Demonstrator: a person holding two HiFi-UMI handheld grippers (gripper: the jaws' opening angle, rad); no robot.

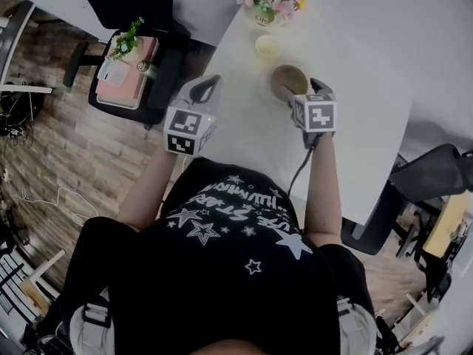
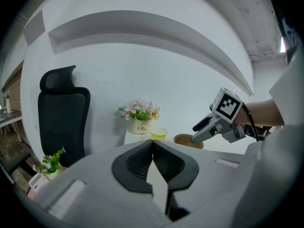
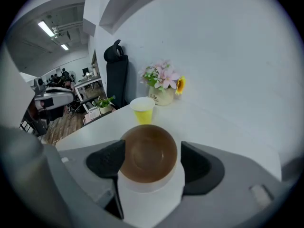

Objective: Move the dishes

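Head view looks down on a long white surface that fills the upper right, with a plank-patterned floor off its left edge. A black office chair is parked there, carrying a flat pink object and a small green plant. The person, in a black top printed with white stars, stands at the near edge with both arms held out. The left hand-held gripper hangs over the corner of the surface with its jaws pressed together and nothing between them (its own view shows the dark pads meeting at the tips). The right hand-held gripper is farther out over the surface and tilted down at the brown bowl. Its jaws are spread wide and stand one on each side of the bowl, close beside the rim; I can't tell from any view whether the pads actually touch it. The bowl sits on the surface, brown inside, with white showing beneath its rim in the right gripper view. Just beyond it, farther from the person and apart from the bowl, stands a small yellow cup. Beyond that, at the far edge, is a white pot of pink flowers with one yellow bloom.
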